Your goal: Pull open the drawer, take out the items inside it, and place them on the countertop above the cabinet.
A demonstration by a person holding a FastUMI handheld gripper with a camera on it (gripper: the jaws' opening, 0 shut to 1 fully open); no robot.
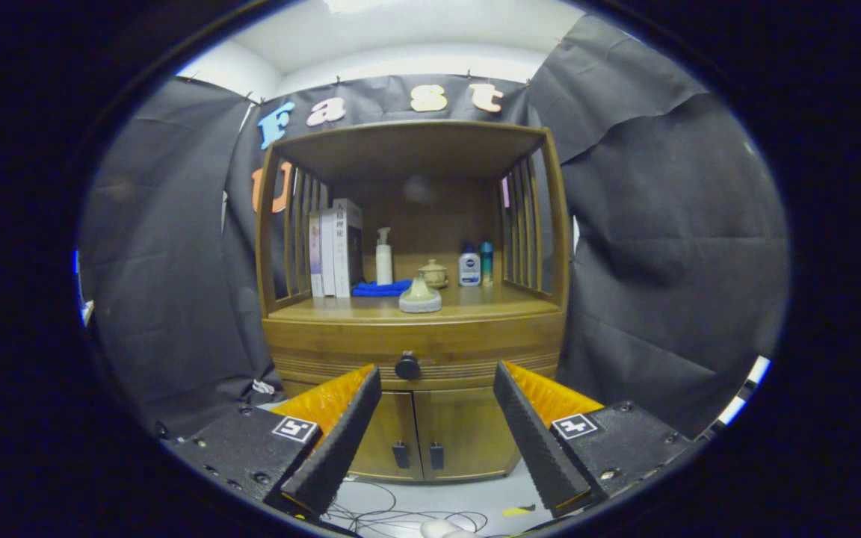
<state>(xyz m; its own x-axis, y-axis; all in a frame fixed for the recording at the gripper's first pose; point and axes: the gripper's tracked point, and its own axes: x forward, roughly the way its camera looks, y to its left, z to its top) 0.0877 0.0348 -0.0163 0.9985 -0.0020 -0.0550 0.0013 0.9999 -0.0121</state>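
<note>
Your claw (436, 441) is spread wide and holds nothing, its fingers (341, 437) apart from the cabinet (415, 344) ahead. The drawer (341, 350) is shut, and its dark knob (407, 366) sits just beyond and between the fingertips. Above the knob, the bench (490, 302) carries a pale lidded dish (420, 297) at the front, a blue cloth (380, 288) and upright books (335, 248) to its left, a spray bottle (384, 257) and small jar (433, 273) behind, and two little bottles (475, 265) to the right. Below the knob are two closed doors (419, 433).
</note>
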